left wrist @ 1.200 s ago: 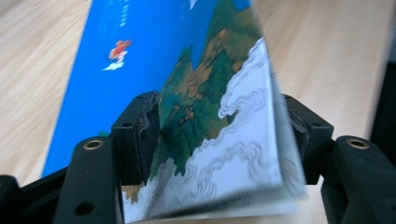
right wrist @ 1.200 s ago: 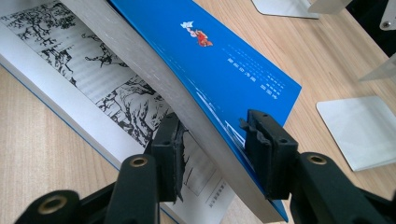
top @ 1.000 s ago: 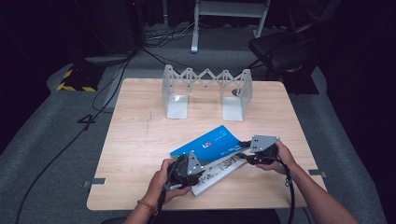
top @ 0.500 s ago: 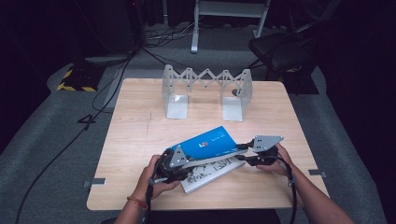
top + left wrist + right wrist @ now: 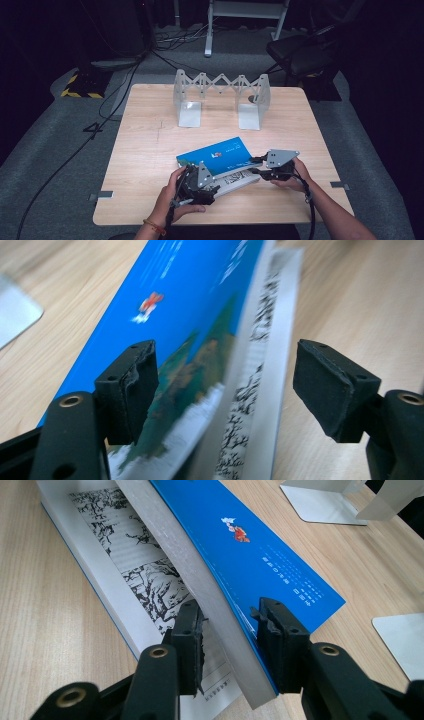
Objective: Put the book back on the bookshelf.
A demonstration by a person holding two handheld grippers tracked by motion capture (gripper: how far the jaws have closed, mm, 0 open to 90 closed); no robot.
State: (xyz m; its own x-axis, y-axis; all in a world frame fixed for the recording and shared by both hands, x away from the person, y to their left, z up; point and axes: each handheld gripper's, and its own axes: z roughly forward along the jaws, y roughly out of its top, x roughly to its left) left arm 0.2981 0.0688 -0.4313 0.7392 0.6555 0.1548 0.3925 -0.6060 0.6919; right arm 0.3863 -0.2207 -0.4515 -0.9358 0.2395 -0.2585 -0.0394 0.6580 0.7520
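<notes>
My right gripper (image 5: 227,630) pinches the front block of pages and blue cover of the book (image 5: 220,155), lifted off the open page. The book lies near the front edge of the table (image 5: 150,150). My left gripper (image 5: 225,385) has just been opening; its jaws stand spread, the book's edge between them untouched.
</notes>
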